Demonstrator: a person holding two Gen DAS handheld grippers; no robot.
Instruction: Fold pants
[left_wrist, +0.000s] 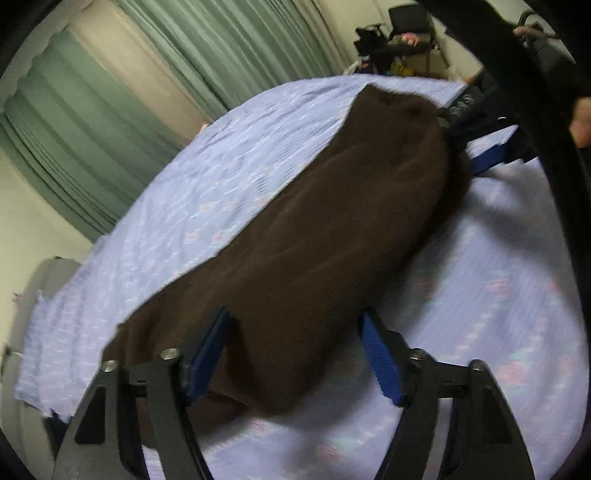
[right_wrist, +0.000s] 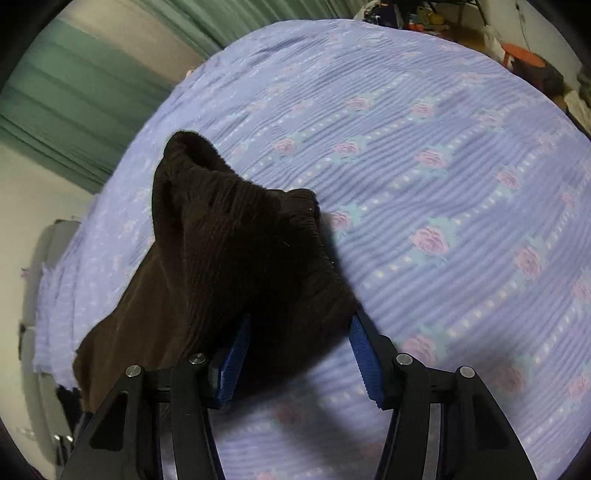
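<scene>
Pants (left_wrist: 295, 236): you are looking at dark brown pants lying on the bed, their long axis running from the near left edge of the bed diagonally toward its far right corner in the left wrist view.
Far end: the ribbed end (right_wrist: 236, 206) is bunching up into a raised ridge in front of your right gripper; whether it is the waistband or a cuff, you cannot tell.
Left gripper (left_wrist: 295, 332): you are holding its jaws wide apart over the near end of the pants, the blue pads (left_wrist: 207, 354) standing on either side of the cloth and not clamping it.
Right gripper (right_wrist: 301, 332): its jaws are standing apart too, with the bunched cloth sitting between the blue pads (right_wrist: 236, 354); whether the pads are touching the cloth is hard to make out.
Hidden: the underside and near edge of the pants are disappearing behind the gripper frames, and both views are blurring.
Bed cover (right_wrist: 443, 166): the lilac sheet with pink roses and dotted stripes is lying under everything, rippled.
Room: green pleated curtains (left_wrist: 92, 122) are hanging past the left edge of the bed, and a dark chair (left_wrist: 410, 26) with clutter is standing beyond the far corner.
</scene>
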